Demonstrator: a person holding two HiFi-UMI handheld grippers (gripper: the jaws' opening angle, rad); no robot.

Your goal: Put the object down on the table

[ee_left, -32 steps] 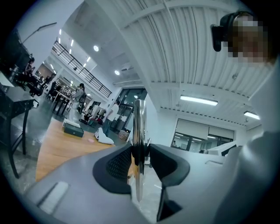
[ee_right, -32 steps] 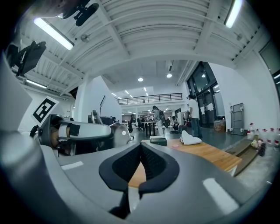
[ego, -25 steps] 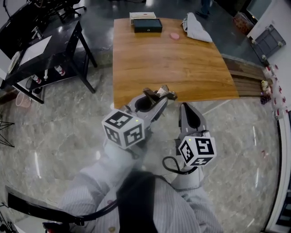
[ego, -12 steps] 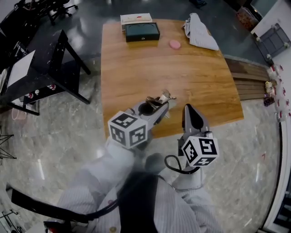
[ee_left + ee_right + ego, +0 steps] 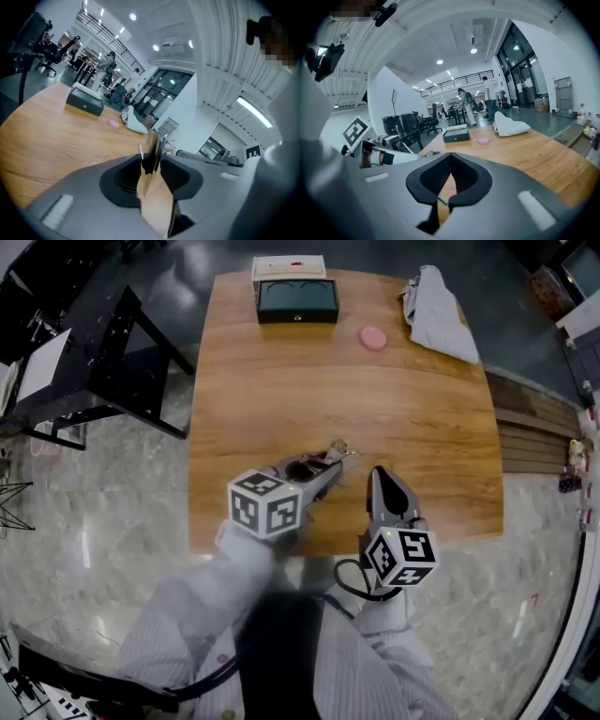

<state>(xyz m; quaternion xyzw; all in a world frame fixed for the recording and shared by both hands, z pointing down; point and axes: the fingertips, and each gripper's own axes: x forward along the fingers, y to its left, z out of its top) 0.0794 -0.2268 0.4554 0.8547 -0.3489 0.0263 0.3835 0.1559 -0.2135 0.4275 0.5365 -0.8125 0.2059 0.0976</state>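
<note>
My left gripper [image 5: 330, 459] is shut on a small thin brown-and-metal object [image 5: 335, 448], held over the near part of the wooden table [image 5: 394, 399]. In the left gripper view the flat object [image 5: 151, 151] stands on edge, pinched between the two dark pads of the left gripper [image 5: 152, 159]. My right gripper [image 5: 378, 476] hovers beside it to the right, above the table's front edge. Seen in its own view, the right gripper [image 5: 442, 202] has its jaws together with nothing between them.
At the table's far side sit a dark green box [image 5: 297, 301], a white box [image 5: 289, 266] behind it, a pink disc [image 5: 373, 337] and a crumpled grey cloth [image 5: 437, 315]. A black desk [image 5: 84, 362] stands to the left on the marble floor.
Both grippers have come forward from over the floor to above the table's near edge. The left gripper keeps its hold on the object; the right stays shut.
</note>
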